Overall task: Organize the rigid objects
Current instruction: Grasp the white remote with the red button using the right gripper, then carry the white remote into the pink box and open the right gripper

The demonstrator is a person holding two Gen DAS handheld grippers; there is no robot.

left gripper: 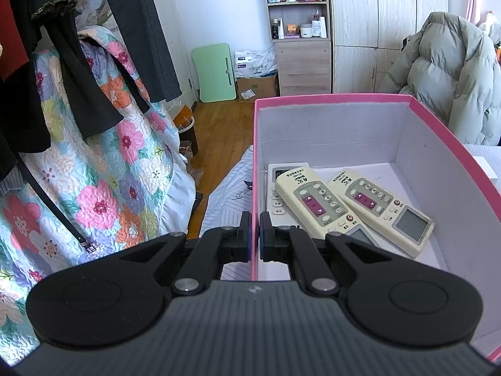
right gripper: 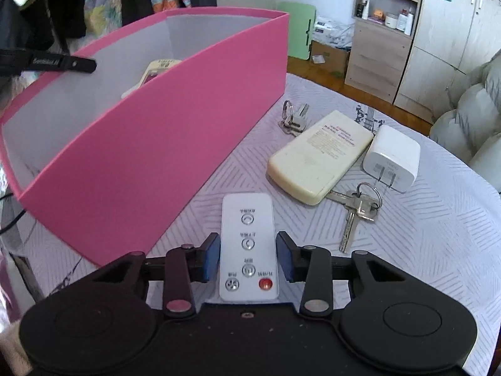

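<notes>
A pink box (left gripper: 438,131) with a white inside holds three remotes: two cream ones (left gripper: 319,200) (left gripper: 385,210) and a white one (left gripper: 275,194) beneath. My left gripper (left gripper: 255,235) is shut on the box's left wall. The box (right gripper: 175,116) also shows in the right wrist view. My right gripper (right gripper: 248,257) is open, its pads on either side of a small white remote (right gripper: 248,247) lying on the tablecloth. A cream remote (right gripper: 319,153) lies face down beyond it, beside a white charger (right gripper: 393,158) and keys (right gripper: 357,216).
A second key set (right gripper: 292,117) lies by the box's far corner. The table has a pale striped cloth (right gripper: 422,235). A floral quilt (left gripper: 103,172) and hanging clothes are on the left, a puffy coat (left gripper: 451,69) on the right, shelves (left gripper: 297,15) at the back.
</notes>
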